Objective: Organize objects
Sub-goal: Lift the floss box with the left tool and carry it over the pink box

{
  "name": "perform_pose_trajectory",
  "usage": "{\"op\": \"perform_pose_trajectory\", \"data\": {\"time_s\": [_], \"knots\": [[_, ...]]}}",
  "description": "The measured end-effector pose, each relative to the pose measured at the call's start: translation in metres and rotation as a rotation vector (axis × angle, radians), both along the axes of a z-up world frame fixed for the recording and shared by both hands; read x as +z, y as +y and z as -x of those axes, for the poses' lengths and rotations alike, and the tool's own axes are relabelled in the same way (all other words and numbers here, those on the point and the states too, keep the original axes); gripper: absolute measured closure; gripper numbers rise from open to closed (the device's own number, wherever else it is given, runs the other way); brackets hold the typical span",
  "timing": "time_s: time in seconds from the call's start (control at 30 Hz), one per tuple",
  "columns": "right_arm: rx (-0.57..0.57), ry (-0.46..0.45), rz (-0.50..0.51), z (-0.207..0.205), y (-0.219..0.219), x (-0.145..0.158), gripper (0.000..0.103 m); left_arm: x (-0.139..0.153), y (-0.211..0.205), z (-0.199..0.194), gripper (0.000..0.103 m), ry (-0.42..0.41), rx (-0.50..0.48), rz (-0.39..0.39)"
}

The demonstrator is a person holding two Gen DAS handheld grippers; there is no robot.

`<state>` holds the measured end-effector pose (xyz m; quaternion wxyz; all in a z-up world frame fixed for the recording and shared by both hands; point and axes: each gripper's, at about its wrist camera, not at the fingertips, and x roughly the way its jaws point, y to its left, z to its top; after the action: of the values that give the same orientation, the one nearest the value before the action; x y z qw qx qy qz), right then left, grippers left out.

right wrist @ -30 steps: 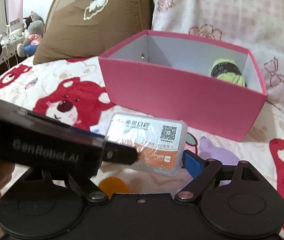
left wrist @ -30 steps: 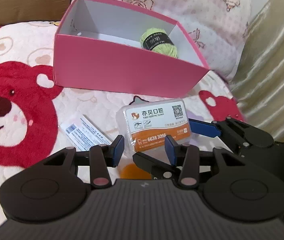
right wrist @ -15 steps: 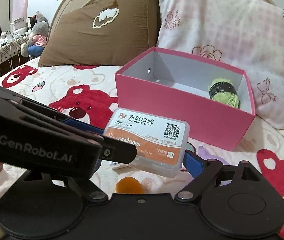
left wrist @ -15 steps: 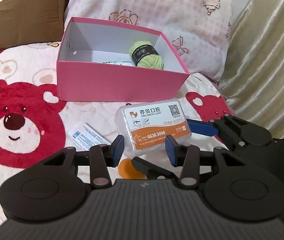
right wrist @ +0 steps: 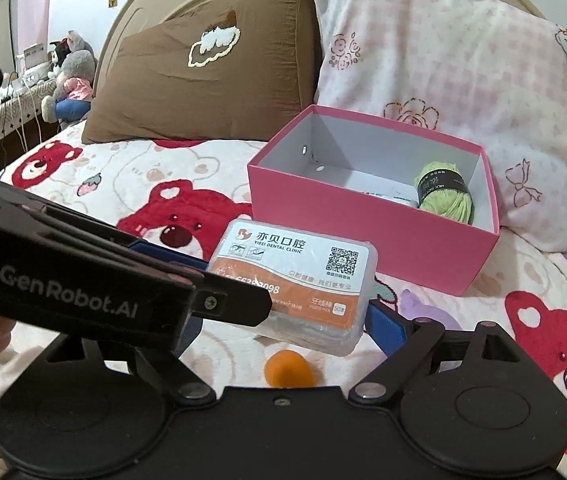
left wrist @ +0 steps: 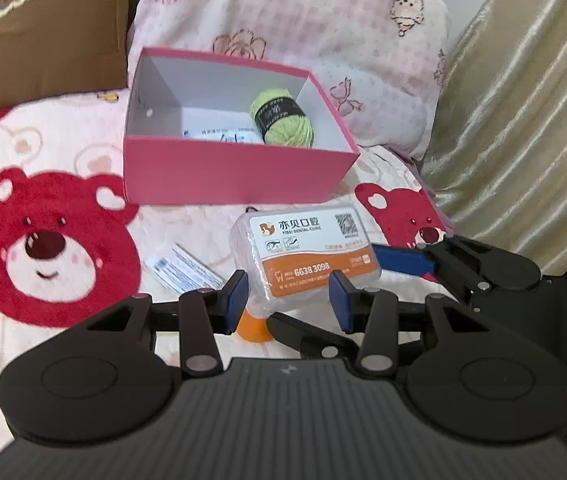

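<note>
Left wrist view: bed (left wrist: 63,152) with red-bear blanket carries a pink box (left wrist: 235,176), open-topped, near the pillows. Inside it: green yarn ball (left wrist: 283,120) with a dark band (print unreadable) and a flat white printed item (left wrist: 219,135), so two things look stowed. The clear floss-pick box (left wrist: 307,252) is lifted clear of the blanket, short of the pink box; right tool (right wrist: 279,312) is closed on its two ends. Left tool (left wrist: 288,300) hangs open just below it, gripping nothing. Outstanding, by my estimate: floss-pick box, a paper packet (left wrist: 183,268) and a small orange object (left wrist: 253,326) on the blanket. Label reads "YIBEI DENTAL CLINIC", "6638 3098", QR code, "50"; the left tool's body, in the right wrist view, reads "GenRobot.AI".
</note>
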<state>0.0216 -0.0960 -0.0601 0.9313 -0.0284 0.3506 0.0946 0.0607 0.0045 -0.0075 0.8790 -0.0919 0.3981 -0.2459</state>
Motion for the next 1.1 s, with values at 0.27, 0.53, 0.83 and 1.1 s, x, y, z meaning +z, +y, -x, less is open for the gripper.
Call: {"op": "perform_pose_trajectory", "data": {"time_s": [0.27,0.53,0.83,1.1], "knots": [[-0.044,0.028,-0.058,0.007,0.001,0.004,0.019,0.012,0.002,0.012,0.06,-0.037,-0.012,-0.026],[-0.019,-0.026,-0.002,0.004,0.015,0.026,0.02,0.038,0.012,0.005,0.059,-0.053,-0.008,-0.049],[-0.012,-0.077,-0.004,-0.015,0.015,0.062,0.022,0.079,0.019,-0.026,0.06,-0.05,0.003,-0.053],[0.018,-0.085,-0.006,-0.045,0.0,0.088,0.028,0.107,0.013,-0.049,0.06,-0.092,0.025,-0.084]]}}
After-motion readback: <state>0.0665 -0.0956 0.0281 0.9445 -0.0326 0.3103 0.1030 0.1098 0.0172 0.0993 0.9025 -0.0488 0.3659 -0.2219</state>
